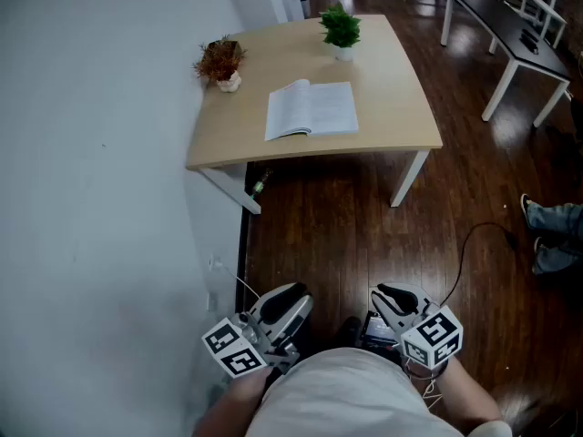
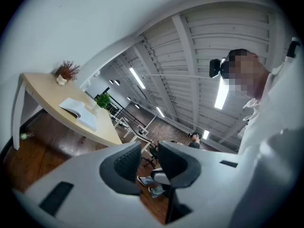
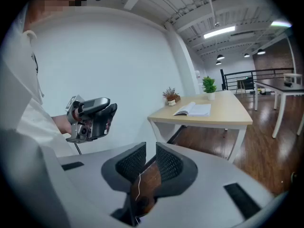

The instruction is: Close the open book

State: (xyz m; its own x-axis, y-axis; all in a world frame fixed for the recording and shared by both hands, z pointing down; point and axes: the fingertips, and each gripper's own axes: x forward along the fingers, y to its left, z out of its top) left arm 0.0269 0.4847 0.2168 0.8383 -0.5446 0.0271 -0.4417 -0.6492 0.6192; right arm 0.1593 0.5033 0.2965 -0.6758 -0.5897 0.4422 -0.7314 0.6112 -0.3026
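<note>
Near the middle of the light wooden table [image 1: 405,121], well ahead of the person, the open book [image 1: 311,109] lies flat with its pages up. A reddish dried plant [image 1: 219,62] stands at the table's wall-side edge and a green potted plant [image 1: 341,29] at its far edge; the book touches neither. The left gripper [image 2: 149,161] and right gripper [image 3: 151,164] are held low, close to the body, above the dark wood floor [image 1: 328,235] and well apart from the table. Each claw is slightly spread, with a narrow gap between its pads and nothing held in it.
</note>
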